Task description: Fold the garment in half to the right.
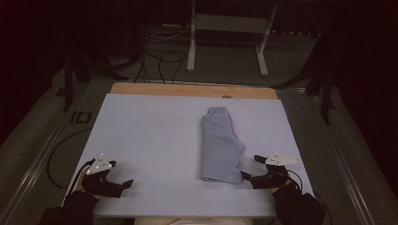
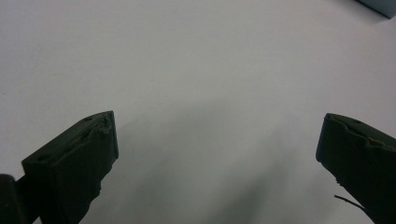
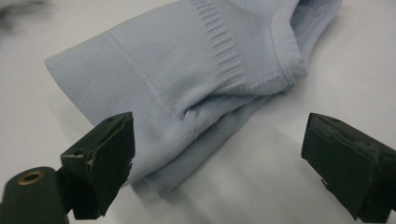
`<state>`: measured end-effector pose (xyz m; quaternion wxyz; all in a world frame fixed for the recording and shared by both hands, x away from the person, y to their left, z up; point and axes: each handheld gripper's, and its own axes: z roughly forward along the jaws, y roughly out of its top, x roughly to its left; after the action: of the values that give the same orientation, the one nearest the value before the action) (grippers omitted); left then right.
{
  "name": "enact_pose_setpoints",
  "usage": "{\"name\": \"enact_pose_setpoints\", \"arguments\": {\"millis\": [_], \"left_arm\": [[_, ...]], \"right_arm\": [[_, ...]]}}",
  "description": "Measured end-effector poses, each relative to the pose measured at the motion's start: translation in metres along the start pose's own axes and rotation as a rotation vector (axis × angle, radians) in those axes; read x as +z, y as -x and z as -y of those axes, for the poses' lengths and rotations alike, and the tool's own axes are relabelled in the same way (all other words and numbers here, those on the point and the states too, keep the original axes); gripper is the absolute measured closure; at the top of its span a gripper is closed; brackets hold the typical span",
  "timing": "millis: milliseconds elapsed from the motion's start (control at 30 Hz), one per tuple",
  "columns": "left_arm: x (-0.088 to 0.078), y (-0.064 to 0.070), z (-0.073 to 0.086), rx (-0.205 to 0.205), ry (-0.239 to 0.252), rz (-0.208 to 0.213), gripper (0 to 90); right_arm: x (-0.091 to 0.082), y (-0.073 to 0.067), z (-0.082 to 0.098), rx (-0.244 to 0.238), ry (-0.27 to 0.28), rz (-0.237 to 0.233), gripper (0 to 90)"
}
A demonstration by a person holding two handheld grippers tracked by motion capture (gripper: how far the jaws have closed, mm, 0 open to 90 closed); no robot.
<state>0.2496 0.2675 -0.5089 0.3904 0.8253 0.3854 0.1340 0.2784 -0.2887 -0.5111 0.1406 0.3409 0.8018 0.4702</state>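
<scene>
Left hand-held gripper [image 1: 123, 183] and right hand-held gripper [image 1: 250, 167] both sit low, jaws spread wide, gripping nothing.

No legible text or labels anywhere

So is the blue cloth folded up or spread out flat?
Folded. The light blue knit garment lies as a narrow doubled bundle, with stacked layers and edges showing in the right gripper view.

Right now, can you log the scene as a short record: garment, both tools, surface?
garment: folded light-blue knit cloth, lying flat, right of the table's centre
right tool: open, jaws astride the cloth's ribbed near corner, not closed on it
left tool: open, over bare surface, apart from the cloth
surface: pale blue-grey tabletop sheet
</scene>
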Motion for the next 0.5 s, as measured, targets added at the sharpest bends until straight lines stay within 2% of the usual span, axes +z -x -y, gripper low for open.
{"name": "enact_pose_setpoints", "arguments": {"millis": [500], "left_arm": [[0.0003,0.0057,-0.0020,0.015,0.022,0.008,0.0]], "right_arm": [[0.0050,0.0000,0.0012,0.000,0.004,-0.023,9.8]]}}
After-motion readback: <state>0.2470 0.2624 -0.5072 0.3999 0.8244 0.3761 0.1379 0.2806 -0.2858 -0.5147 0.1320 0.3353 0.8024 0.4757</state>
